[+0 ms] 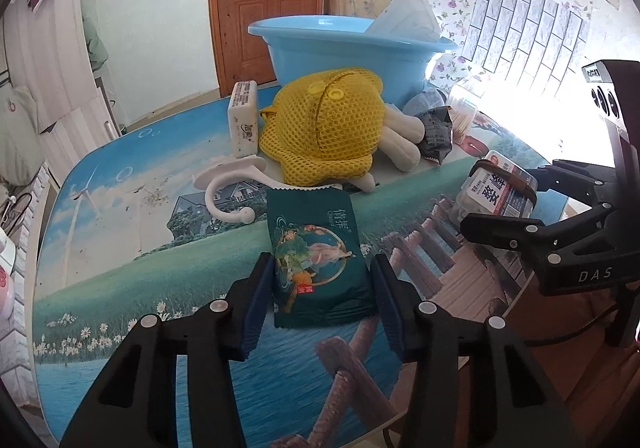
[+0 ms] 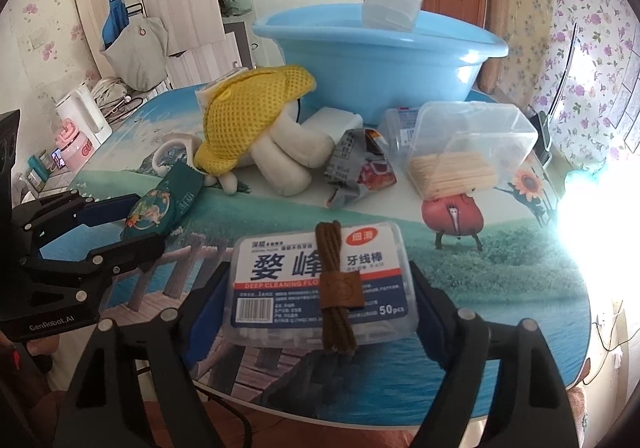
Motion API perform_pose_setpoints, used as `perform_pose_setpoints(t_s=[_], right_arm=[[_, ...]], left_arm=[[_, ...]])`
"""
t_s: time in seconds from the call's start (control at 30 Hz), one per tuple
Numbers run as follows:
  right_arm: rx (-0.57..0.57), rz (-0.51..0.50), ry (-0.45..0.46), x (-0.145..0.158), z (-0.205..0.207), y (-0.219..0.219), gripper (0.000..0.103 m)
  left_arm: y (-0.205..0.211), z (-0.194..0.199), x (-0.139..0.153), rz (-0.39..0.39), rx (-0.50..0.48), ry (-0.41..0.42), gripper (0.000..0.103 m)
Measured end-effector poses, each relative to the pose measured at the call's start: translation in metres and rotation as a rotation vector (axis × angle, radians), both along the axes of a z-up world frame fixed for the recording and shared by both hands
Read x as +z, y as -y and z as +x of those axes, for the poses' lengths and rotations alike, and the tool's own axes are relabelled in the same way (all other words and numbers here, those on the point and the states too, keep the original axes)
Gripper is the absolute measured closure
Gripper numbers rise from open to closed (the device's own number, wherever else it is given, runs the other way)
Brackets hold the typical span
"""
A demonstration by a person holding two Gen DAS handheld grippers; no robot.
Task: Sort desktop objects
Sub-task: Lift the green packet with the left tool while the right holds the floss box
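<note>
Down at table point(image 1: 120, 232) level, left gripper point(image 1: 322, 290) straddles a dark green sachet point(image 1: 318, 262) lying flat on the printed tabletop; left pad looks to touch its edge, right pad shows a thin gap, so a firm grip cannot be told. Right wrist view shows the same sachet point(image 2: 154, 208) from the side, between the blue pads.

Right gripper point(image 2: 320, 292) brackets a clear floss-pick box point(image 2: 316, 280) with a brown cord bundle point(image 2: 338, 288) lying across its lid; pads sit at the box's sides, contact not clear.

Only the right view shows the toothpick box point(image 2: 468, 152), grey snack wrapper point(image 2: 356, 168) and a clear container point(image 2: 394, 0) standing in the blue basin point(image 2: 376, 60). Left view alone shows the white hook point(image 1: 228, 188) and white bar point(image 1: 242, 120) beside the yellow mesh pouch point(image 1: 324, 128).
</note>
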State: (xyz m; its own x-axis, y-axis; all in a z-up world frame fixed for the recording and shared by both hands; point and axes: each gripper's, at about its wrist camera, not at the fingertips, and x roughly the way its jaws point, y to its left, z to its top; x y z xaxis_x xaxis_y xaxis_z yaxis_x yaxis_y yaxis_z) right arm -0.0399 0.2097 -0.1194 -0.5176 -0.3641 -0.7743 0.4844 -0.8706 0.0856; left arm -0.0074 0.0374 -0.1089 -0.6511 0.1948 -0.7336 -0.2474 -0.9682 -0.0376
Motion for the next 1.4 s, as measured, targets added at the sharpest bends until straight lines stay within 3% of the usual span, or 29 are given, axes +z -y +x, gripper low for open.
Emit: perform_pose_setpoints(t_s=[1.4], right_arm=[[0.035,-0.089,-0.104,0.04,0.023,-0.001,0.021]], left_arm=[[0.003,0.009,0.061,0.069,0.039,-0.132,0.055]])
